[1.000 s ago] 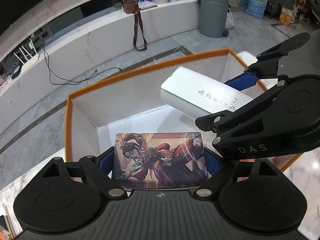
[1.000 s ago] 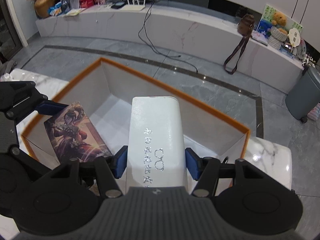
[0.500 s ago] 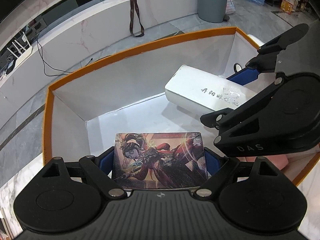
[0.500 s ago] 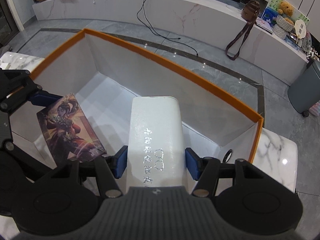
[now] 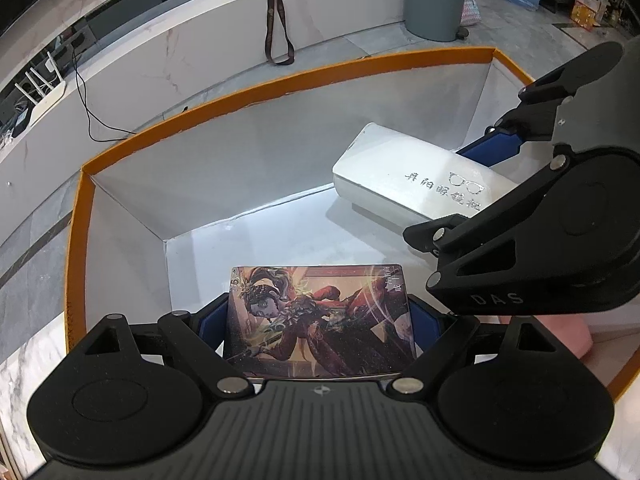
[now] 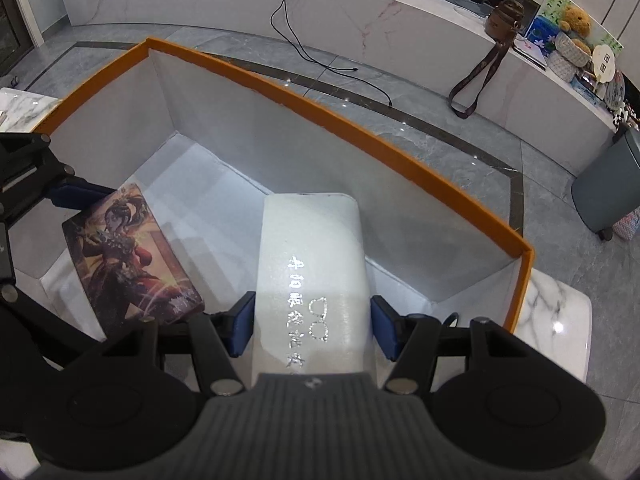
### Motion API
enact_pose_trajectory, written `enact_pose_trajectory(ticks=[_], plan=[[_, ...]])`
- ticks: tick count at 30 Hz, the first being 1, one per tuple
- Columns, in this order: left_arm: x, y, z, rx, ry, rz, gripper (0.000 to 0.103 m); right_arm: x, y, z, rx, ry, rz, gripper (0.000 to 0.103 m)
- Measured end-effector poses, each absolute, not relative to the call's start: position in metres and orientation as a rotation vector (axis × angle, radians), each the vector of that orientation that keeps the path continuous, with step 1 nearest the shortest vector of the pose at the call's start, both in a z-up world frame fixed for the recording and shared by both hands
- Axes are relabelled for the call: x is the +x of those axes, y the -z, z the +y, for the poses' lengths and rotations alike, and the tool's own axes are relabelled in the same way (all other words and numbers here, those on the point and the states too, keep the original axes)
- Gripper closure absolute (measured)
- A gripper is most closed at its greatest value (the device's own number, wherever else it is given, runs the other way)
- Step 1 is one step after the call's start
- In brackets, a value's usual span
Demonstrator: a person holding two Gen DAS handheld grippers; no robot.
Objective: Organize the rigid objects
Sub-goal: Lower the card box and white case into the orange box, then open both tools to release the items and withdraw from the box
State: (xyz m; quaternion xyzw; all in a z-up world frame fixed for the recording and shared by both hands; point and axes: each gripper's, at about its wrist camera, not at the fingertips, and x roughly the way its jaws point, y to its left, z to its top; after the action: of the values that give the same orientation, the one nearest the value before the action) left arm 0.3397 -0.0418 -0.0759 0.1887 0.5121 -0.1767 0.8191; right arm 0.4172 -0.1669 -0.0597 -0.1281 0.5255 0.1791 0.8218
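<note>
With the left gripper (image 5: 319,316) clamping the illustrated card box (image 5: 320,314) and the right gripper (image 6: 311,322) clamping the white glasses case (image 6: 310,264) inside the orange-rimmed box (image 6: 360,128) (floor contact apparently not yet made), we lower both level, card box left, then release.

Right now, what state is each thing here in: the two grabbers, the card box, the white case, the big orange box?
Left gripper: shut on illustrated box.
Right gripper: shut on white case.
Illustrated box: held inside orange box.
White case: closed, held inside orange box.
Orange box: open-topped.
</note>
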Motion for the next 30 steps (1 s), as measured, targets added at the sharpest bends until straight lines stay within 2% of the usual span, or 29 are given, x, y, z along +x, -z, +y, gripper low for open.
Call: enact_pose_trajectory(ticks=[9, 13, 30], plan=[[0.345, 0.080, -0.047, 0.419, 0.369, 1.146, 0.000, 0.422, 0.065, -0.164, -0.305, -0.400, 1.156, 0.043], [0.347, 0.081, -0.046, 0.407, 0.360, 1.165, 0.000, 0.421, 0.064, -0.166, -0.301, -0.393, 1.147, 0.037], [0.346, 0.077, -0.035, 0.376, 0.359, 1.227, 0.000, 0.413, 0.046, -0.167, -0.287, -0.399, 1.120, 0.037]])
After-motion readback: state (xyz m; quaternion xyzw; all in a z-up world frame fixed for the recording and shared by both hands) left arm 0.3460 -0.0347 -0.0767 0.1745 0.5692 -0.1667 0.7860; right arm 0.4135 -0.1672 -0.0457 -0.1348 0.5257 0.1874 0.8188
